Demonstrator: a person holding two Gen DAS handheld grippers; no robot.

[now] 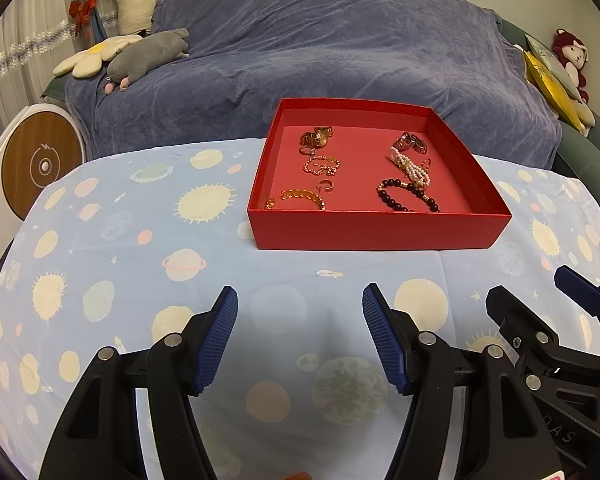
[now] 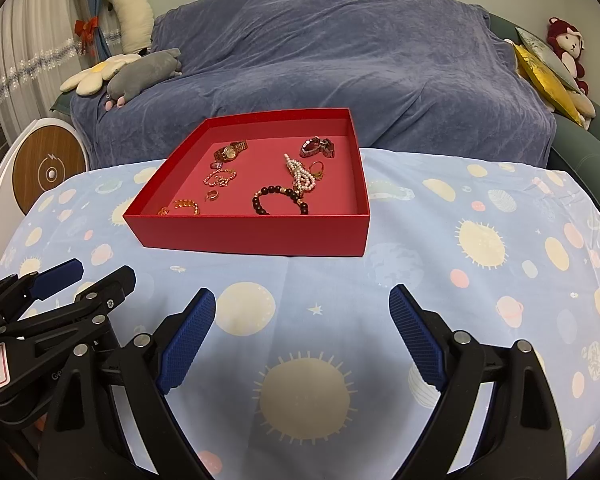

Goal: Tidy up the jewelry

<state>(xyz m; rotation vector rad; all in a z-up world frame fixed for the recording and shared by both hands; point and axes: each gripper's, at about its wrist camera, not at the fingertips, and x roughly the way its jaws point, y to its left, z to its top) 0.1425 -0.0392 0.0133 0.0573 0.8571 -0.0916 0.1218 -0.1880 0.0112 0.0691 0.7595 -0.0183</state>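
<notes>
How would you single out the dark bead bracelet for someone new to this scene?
Find the red box on the space-print cloth. Look at its near right part, in front of the pearl strand. The bracelet is the open loop of big, round, near-black beads; everything else there is gold, pearl or a watch.

a red box sits on the planet-print tablecloth

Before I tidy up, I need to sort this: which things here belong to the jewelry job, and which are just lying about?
Job: red box, gold watch, pearl strand, dark bead bracelet.
Lying about: gray plush, flower cushion, red monkey toy.
</notes>
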